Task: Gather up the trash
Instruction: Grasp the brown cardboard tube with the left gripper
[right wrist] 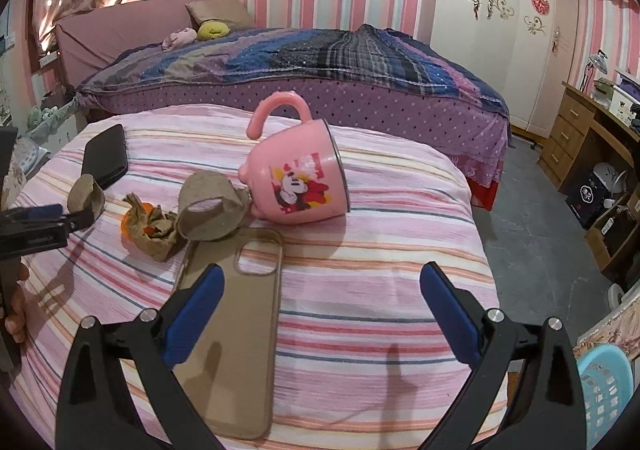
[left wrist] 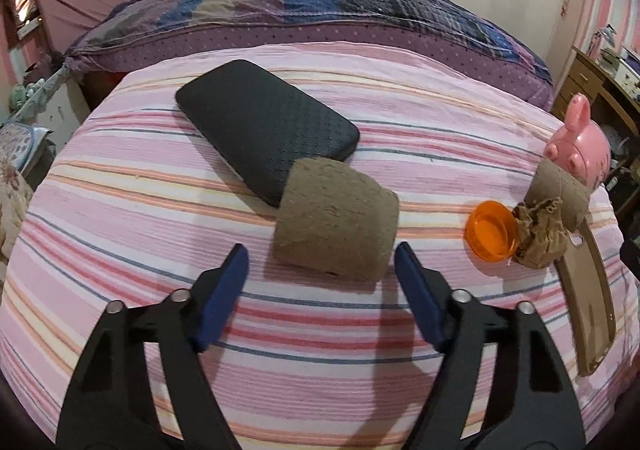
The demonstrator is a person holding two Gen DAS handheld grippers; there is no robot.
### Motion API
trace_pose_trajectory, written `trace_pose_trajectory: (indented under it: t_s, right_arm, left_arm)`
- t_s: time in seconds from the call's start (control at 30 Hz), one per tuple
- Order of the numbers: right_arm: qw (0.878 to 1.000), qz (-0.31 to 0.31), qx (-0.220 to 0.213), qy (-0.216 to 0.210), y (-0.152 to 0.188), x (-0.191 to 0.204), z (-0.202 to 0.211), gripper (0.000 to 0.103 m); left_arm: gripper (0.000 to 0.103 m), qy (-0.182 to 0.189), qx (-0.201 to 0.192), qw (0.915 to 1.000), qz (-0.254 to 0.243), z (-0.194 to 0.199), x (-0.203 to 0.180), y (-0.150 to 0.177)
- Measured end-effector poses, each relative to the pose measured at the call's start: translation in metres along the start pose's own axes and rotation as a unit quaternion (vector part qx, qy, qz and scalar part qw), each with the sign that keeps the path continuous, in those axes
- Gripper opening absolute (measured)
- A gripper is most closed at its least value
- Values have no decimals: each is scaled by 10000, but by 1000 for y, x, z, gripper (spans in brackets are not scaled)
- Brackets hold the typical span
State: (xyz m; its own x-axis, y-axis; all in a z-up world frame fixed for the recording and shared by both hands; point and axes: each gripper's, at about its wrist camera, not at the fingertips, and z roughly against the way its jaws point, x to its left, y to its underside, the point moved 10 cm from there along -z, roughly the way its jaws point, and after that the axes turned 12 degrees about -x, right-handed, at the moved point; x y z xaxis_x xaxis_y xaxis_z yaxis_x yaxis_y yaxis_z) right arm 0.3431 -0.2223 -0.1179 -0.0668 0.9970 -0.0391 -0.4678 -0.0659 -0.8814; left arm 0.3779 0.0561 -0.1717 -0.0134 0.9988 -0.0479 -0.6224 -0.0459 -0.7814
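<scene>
Left gripper [left wrist: 320, 262] hangs over a pink striped bedsheet [left wrist: 120, 178], jaws parted wider than the cardboard tube [left wrist: 336, 222] lying just ahead of the fingertips. Blue pads [left wrist: 228, 290] flank the tube's near end without touching it; nothing held. Tube: brown, rough, fibrous surface, squashed to an oval, lying on its side. Its far end overlaps the corner of a black phone [left wrist: 264, 130] with a textured back, farther ahead and left.

Off to the right of this gripper: an orange plastic cap [left wrist: 490, 236], open side showing, touching a crumpled wad of brown paper [left wrist: 540, 234]. Behind the wad, a second cardboard tube [left wrist: 560, 190], flattened, resting against a pink Minnie Mouse mug [left wrist: 580, 148].

Right gripper [right wrist: 322, 278] wide open, empty. Under its left finger lies a translucent brownish phone case [right wrist: 240, 330], flat on the sheet. The mug lies tipped on its side straight ahead, handle up. The second tube, the wad and the cap sit ahead to the left.
</scene>
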Motion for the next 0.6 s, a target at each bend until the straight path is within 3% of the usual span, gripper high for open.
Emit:
trace_pose_trajectory:
  t_s: [0.1, 0.27, 0.43, 0.6]
  right_arm:
    - [10000, 50, 7, -47, 0, 6, -1, 96]
    - [9997, 34, -67, -216, -4, 22, -1, 96]
    - [9990, 0, 6, -445, -3, 41, -6, 96]
    - [9971, 215, 43, -730, -4, 75, -14, 96]
  left_arm:
    - [54, 147, -33, 9999, -13, 2, -3, 1]
    - [53, 160, -138, 9998, -11, 10, -4, 2]
    - [53, -121, -232, 9995, -175, 28, 8, 6]
    - [53, -381, -308, 9988, -34, 44, 38, 2]
